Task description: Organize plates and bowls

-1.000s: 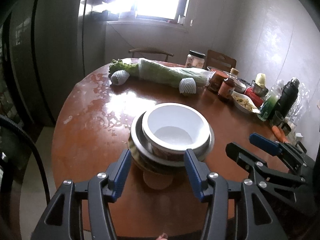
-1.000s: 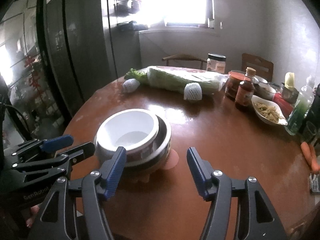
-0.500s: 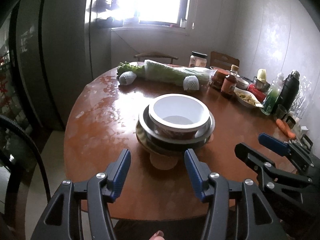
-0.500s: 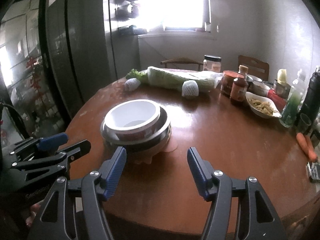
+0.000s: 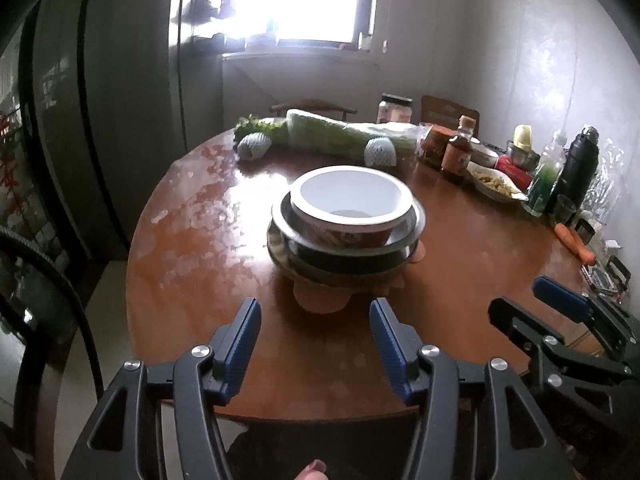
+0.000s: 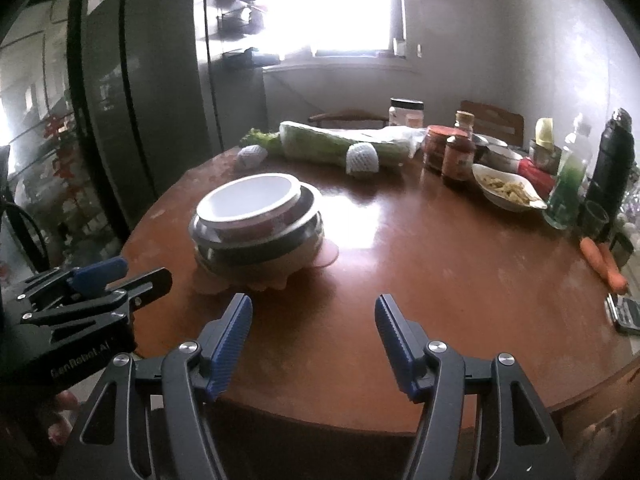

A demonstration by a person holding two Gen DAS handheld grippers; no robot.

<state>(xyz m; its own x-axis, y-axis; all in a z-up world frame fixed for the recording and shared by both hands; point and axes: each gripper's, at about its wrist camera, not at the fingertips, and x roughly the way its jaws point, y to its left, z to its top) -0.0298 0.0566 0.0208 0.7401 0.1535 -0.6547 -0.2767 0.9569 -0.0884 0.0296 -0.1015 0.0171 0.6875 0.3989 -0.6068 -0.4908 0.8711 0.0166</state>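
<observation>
A white bowl (image 5: 350, 200) with a red patterned outside sits nested in a dark metal bowl (image 5: 348, 250), which rests on a pale plate (image 5: 320, 300) on the round brown table (image 5: 200, 248). The stack also shows in the right wrist view, with the white bowl (image 6: 248, 200) on top. My left gripper (image 5: 314, 336) is open and empty, near the table's front edge, apart from the stack. My right gripper (image 6: 314, 332) is open and empty, in front and right of the stack. Each gripper shows in the other's view: the right (image 5: 556, 312), the left (image 6: 104, 280).
At the table's far side lie wrapped cabbage (image 5: 344, 136), two foam-netted fruits (image 5: 380, 152), a jar (image 5: 394, 108), sauce bottles (image 5: 460, 152), a dish of food (image 5: 496, 188), a green bottle (image 5: 542, 184), a black flask (image 5: 580, 168) and carrots (image 5: 576, 240). A phone (image 6: 624, 314) lies at the right edge.
Both grippers have drawn back and away from the bowl stack, which now sits farther off. Both stay open and empty. The stack has not moved.
</observation>
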